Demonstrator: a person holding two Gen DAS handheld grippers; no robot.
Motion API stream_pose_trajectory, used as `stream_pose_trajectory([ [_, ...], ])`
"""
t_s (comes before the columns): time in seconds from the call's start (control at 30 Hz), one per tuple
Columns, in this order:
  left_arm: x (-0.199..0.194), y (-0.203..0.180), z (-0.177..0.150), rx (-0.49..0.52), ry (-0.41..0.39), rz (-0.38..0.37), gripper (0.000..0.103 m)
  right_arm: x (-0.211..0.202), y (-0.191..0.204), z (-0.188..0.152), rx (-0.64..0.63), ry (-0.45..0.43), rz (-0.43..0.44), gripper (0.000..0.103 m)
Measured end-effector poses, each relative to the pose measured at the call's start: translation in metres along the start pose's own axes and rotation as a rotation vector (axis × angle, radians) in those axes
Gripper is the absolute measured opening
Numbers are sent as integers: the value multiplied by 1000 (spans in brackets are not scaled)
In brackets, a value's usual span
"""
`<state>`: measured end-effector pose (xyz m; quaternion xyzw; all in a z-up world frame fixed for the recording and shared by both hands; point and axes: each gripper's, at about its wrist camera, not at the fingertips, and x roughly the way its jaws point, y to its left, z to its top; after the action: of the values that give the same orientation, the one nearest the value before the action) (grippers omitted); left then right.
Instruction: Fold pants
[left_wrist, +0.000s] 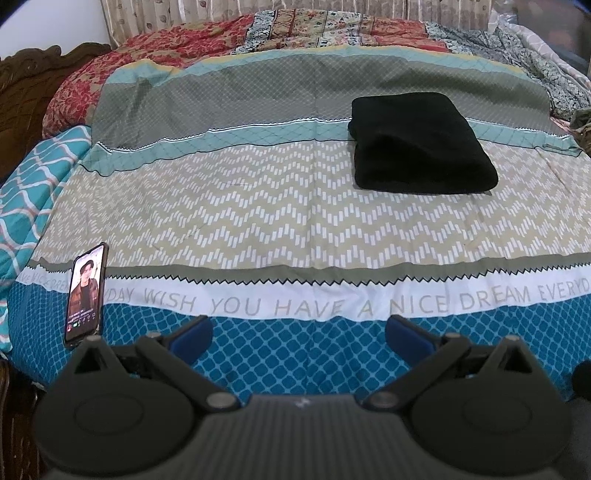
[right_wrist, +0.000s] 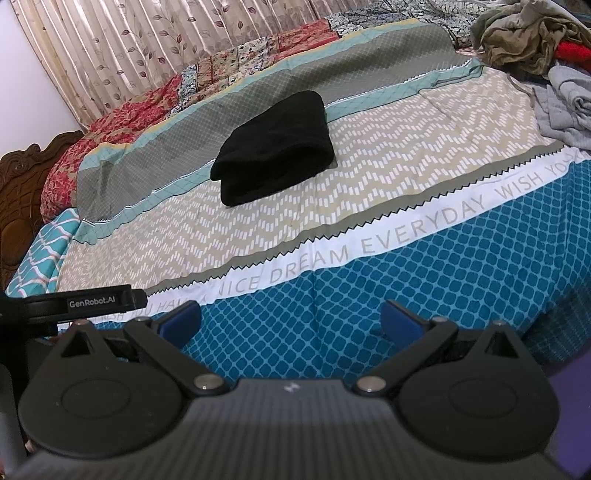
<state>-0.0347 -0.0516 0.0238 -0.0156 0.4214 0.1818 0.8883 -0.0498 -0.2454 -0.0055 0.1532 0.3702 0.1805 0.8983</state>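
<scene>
The black pants (left_wrist: 419, 144) lie folded into a thick rectangle on the patterned bedspread (left_wrist: 258, 206), far ahead and to the right in the left wrist view. In the right wrist view the same pants (right_wrist: 275, 147) sit ahead, left of centre. My left gripper (left_wrist: 298, 330) is open over the blue near edge of the bed, nothing between its blue pads (left_wrist: 192, 334). My right gripper (right_wrist: 291, 321) is open too, well short of the pants, holding nothing. The left gripper's black body (right_wrist: 85, 302) shows at the right wrist view's left edge.
A phone (left_wrist: 85, 295) with a lit screen lies on the bed's near left. A heap of loose clothes (right_wrist: 532, 33) and a grey garment (right_wrist: 565, 107) sit at the far right. A carved wooden headboard (right_wrist: 18, 192) and curtains (right_wrist: 147, 48) bound the left and back.
</scene>
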Motion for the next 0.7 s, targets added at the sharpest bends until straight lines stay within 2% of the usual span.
stream_pose_trajectory([
  [0.7, 2, -2, -1, 23, 6, 6, 103, 1, -1, 1, 12, 6, -3, 103],
])
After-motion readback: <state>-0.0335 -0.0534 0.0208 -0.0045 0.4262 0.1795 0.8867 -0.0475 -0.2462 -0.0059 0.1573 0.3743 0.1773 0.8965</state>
